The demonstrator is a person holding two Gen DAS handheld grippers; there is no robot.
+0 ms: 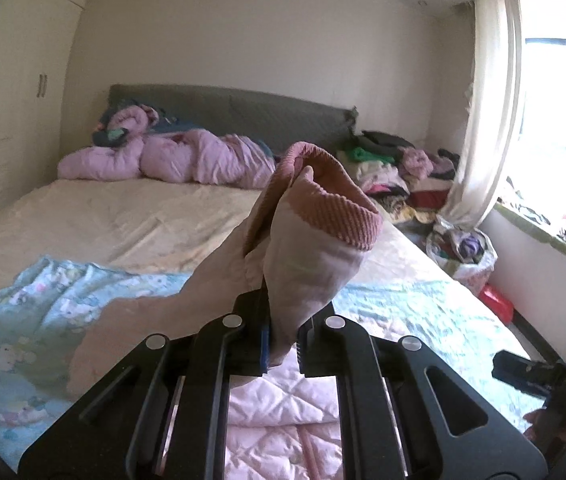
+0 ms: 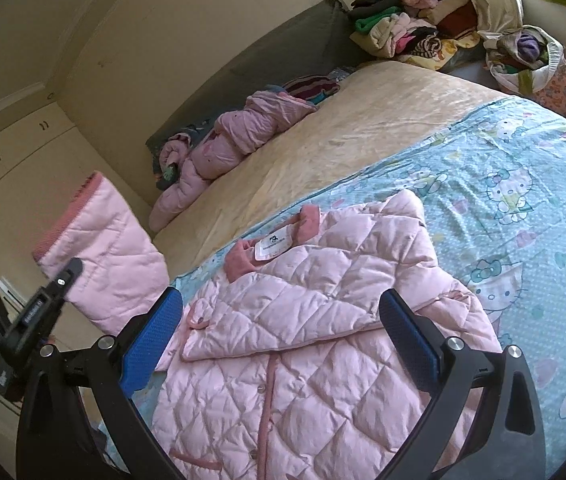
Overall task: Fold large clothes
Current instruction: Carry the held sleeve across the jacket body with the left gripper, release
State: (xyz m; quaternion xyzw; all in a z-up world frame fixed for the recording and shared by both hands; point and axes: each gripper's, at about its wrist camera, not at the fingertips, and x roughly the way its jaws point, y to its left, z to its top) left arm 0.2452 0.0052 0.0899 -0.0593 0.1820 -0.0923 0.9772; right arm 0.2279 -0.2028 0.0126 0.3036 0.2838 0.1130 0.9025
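Your pale pink quilted jacket with darker pink ribbed trim (image 2: pixel 303 344) lies front-up on the light blue cartoon-print sheet (image 2: pixel 523 184), collar toward the headboard, directly beneath and between the 2 blue-padded fingers of your right gripper (image 2: pixel 283 340), whose jaws are spread wide and touch nothing. Its sleeve, ending in a ribbed pink cuff (image 1: pixel 335 208), is lifted off the bed: your left gripper (image 1: pixel 283 340) is pinched tight on the sleeve fabric just below the cuff, and the cuff opening stands upright above the jaws. The blue sheet covers the near part of the cream mattress (image 2: pixel 363 128). A bundled lilac padded quilt (image 1: pixel 187 160) rests against the grey upholstered headboard (image 1: pixel 243 108). A heap of mixed clothes (image 1: pixel 399 172) sits beside the bed near the white curtain (image 1: pixel 487 120), and cream wardrobe doors (image 1: pixel 7 88) stand left.
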